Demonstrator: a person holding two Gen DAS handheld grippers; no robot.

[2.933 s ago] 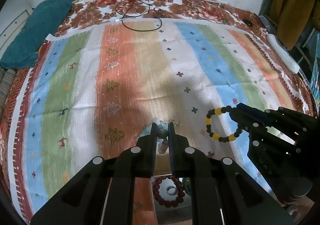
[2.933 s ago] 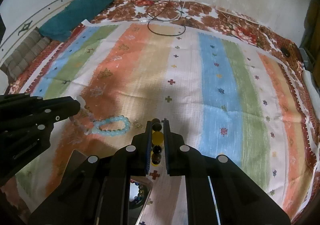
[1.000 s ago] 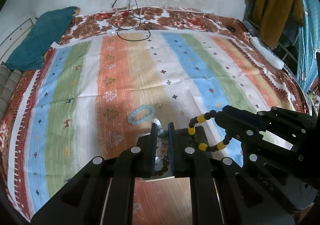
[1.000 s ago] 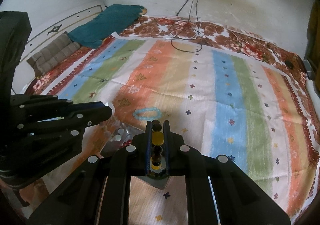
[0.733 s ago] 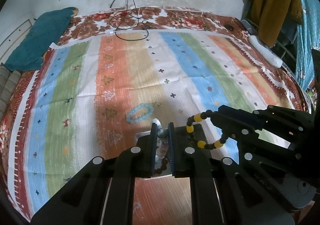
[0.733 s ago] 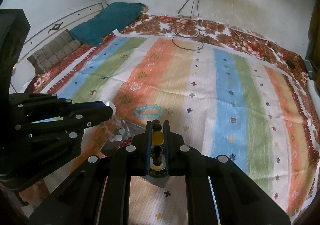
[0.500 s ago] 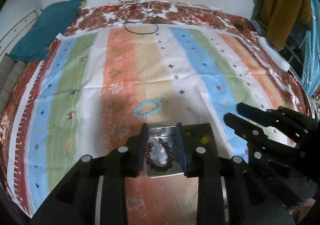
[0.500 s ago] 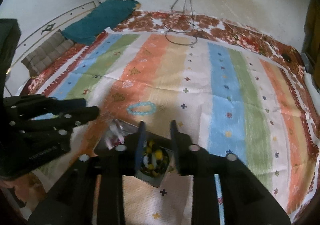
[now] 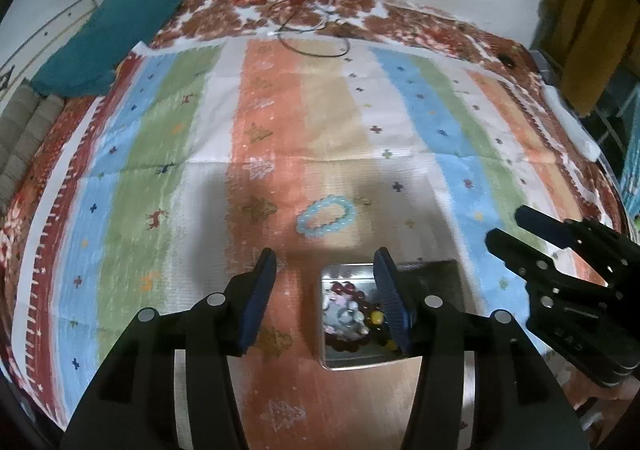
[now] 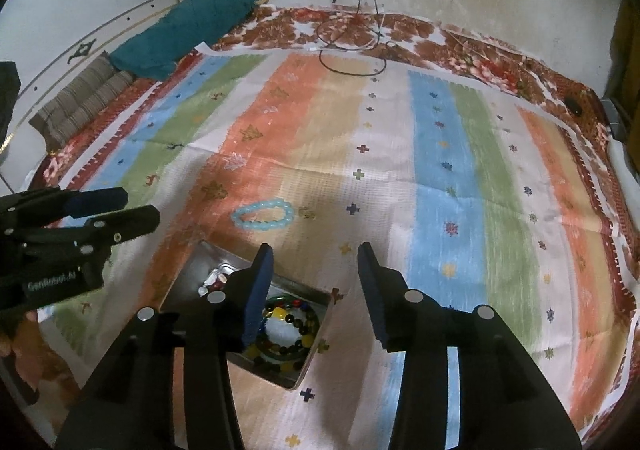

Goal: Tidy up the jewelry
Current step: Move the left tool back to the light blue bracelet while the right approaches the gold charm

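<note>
Looking along the left gripper, its jaws are seen parted with nothing between them, having just been opening. The pale blue bracelet lies flat on the striped cloth just beyond the fingertips, past the metal tray, its long axis crosswise.

From the right gripper, likewise parted, empty and just opened, the bracelet is found ahead and leftward, so the left gripper is judged nearer.

Pale blue bead bracelet flat on striped cloth, metal tray nearby holding beaded bracelets
</note>
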